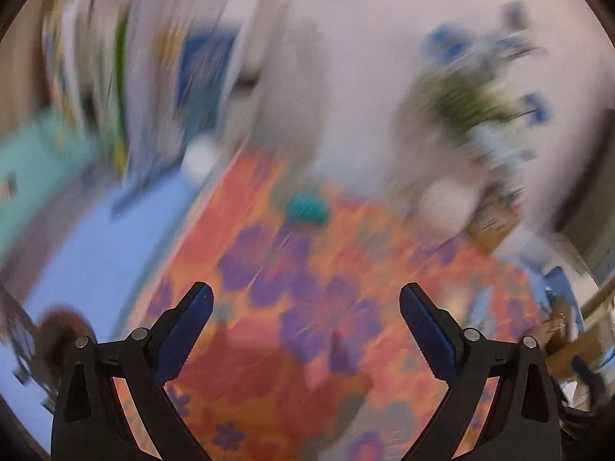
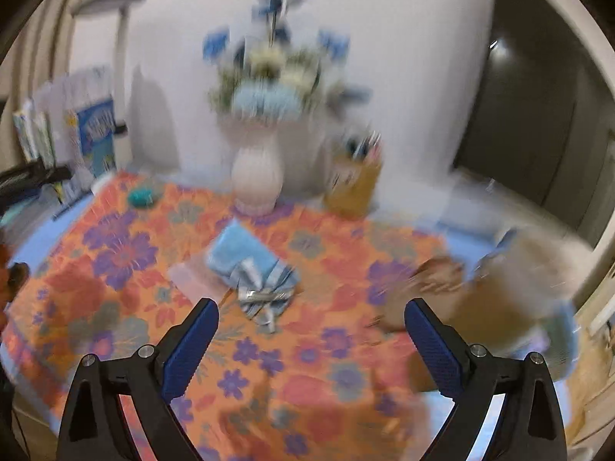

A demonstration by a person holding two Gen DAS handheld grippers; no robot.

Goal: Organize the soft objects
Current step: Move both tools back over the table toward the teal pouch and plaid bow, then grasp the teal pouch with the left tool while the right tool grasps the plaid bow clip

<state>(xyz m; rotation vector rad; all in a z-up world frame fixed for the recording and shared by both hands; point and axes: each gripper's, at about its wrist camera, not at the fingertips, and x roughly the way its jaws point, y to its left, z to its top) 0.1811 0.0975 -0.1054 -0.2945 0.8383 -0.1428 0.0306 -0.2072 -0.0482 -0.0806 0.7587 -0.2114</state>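
Both views are blurred by motion. A light blue folded cloth [image 2: 246, 265] with a striped bundle on its near end lies in the middle of the orange floral tablecloth [image 2: 127, 299]. A small teal soft object [image 2: 141, 196] sits at the cloth's far left; it also shows in the left wrist view [image 1: 306, 208]. My right gripper [image 2: 311, 307] is open and empty, above the tablecloth just short of the blue cloth. My left gripper [image 1: 306, 296] is open and empty above the tablecloth [image 1: 269, 365], well short of the teal object.
A white vase with blue flowers [image 2: 256, 176] and a yellow holder with pens [image 2: 355, 184] stand at the back. A brown box or bag [image 2: 496, 299] sits at the right. Books and papers [image 2: 92, 134] lean at the back left.
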